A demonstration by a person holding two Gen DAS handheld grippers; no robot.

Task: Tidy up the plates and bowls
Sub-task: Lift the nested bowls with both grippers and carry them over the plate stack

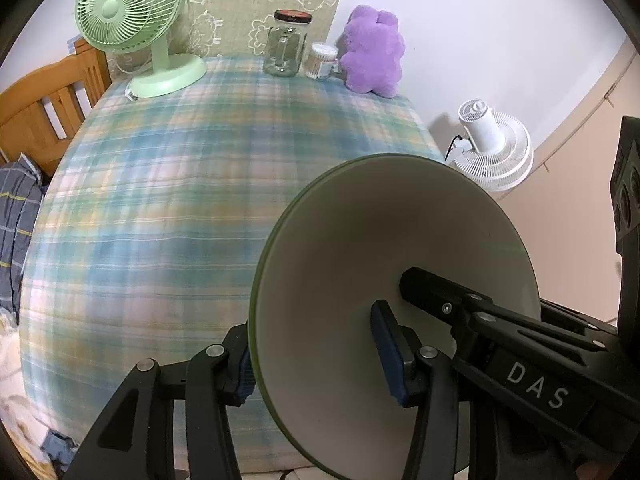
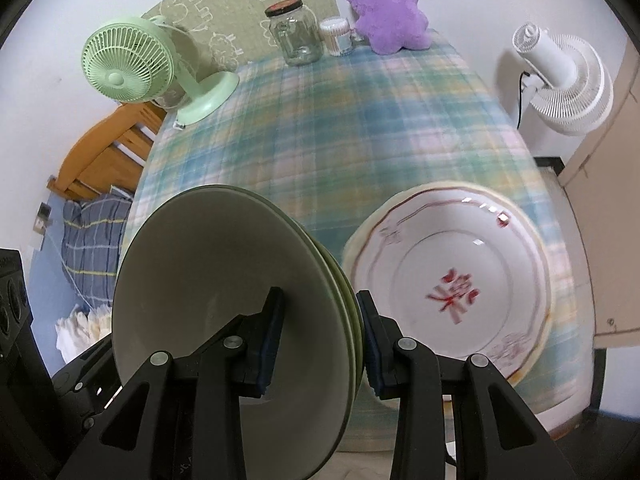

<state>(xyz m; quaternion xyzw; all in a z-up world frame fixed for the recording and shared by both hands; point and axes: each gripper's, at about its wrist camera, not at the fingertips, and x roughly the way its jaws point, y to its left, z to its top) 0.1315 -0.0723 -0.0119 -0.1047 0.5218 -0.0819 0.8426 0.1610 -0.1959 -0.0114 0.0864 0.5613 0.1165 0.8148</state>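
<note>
A green-rimmed plate [image 1: 380,248] with a cream face stands on edge above the plaid table [image 1: 180,184]. My left gripper [image 1: 316,356] straddles its lower rim, one pad on each side with a gap on the inner side. My right gripper [image 2: 320,332] is shut on the same plate stack [image 2: 224,280], which shows at least two green rims. The right gripper's finger [image 1: 436,292] also shows against the plate's face in the left wrist view. A white plate [image 2: 452,276] with a red character and scalloped rim lies flat at the table's near right.
At the table's far edge stand a green fan [image 1: 132,20], a glass jar [image 1: 285,44], a small cotton-swab tub [image 1: 322,60] and a purple plush toy [image 1: 374,50]. A white floor fan [image 1: 492,144] stands right of the table. A wooden bed frame [image 1: 44,108] is left.
</note>
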